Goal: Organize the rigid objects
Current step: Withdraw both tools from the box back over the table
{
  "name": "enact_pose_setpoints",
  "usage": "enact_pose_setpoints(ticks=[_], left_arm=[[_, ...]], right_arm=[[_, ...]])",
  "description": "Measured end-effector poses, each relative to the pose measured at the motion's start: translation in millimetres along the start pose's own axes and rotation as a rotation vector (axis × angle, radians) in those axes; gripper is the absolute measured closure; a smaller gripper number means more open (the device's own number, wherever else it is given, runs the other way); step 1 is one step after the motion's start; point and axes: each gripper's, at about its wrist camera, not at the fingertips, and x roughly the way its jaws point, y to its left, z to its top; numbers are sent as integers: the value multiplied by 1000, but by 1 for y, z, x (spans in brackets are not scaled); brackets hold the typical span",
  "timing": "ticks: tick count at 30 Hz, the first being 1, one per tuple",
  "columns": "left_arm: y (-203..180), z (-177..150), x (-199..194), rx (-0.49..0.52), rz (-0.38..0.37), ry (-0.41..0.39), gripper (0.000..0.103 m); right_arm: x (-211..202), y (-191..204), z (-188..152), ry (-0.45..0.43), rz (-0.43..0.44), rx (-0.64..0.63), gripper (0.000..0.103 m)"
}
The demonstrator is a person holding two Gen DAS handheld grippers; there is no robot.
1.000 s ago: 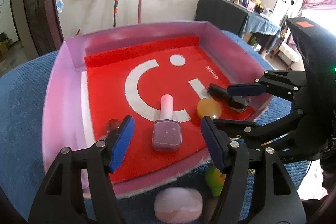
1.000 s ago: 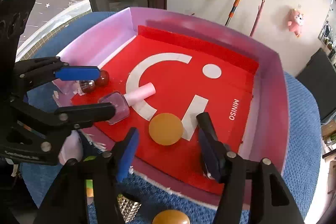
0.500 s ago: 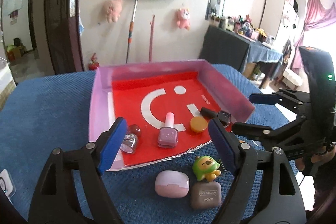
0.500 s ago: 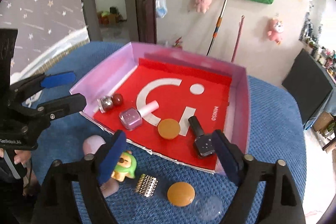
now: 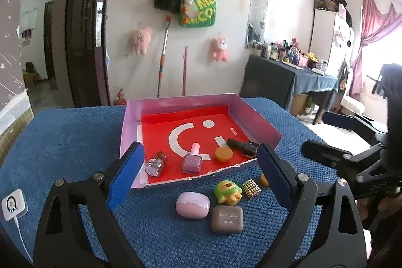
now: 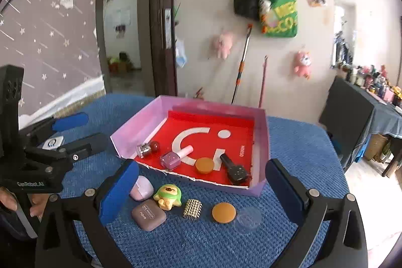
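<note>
Holding both tools: we keep the left gripper [image 5: 198,172] and the right gripper [image 6: 201,190] above the blue cloth [image 5: 62,137], each with its jaws spread wide and nothing between them.
Nearest row: we see a mauve eyeshadow case [image 6: 148,214], a pink oval case [image 5: 192,202], a green-hooded figurine [image 6: 167,195], a studded gold cylinder [image 6: 192,208], an orange disc [image 6: 223,212] and a clear round lid [image 6: 247,219] lying loose on the cloth, just in front of the box.
Box: we find the pink-walled box [image 6: 261,137] with its red liner resting further back on the cloth.
Inside the box: a clear bottle with a dark red cap [image 5: 156,163], a purple nail polish [image 5: 192,161], a second orange disc [image 5: 223,154] and a black nail polish [image 6: 232,168] lie on their sides in a row along the near edge.
Left edge: a white device on a cable [image 5: 13,203] sits on the cloth.
Far wall: a green tote bag [image 5: 198,6] and two pink plush toys [image 5: 140,40] hang there.
</note>
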Motion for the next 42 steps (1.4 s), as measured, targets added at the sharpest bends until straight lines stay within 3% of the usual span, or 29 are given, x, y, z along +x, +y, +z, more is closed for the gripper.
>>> enact_pose_setpoints(ticks=[7, 11, 21, 42], left_arm=[[-17, -32, -13, 0, 28, -48, 10], [-27, -57, -8, -4, 32, -24, 10], [-37, -96, 4, -52, 59, 25, 10], [-32, -116, 27, -71, 81, 116, 10]], right_arm=[[-29, 1, -39, -76, -46, 50, 0], [-32, 2, -70, -107, -108, 49, 0], [-17, -16, -120, -62, -140, 164, 0], [8, -19, -144, 5, -135, 203, 0]])
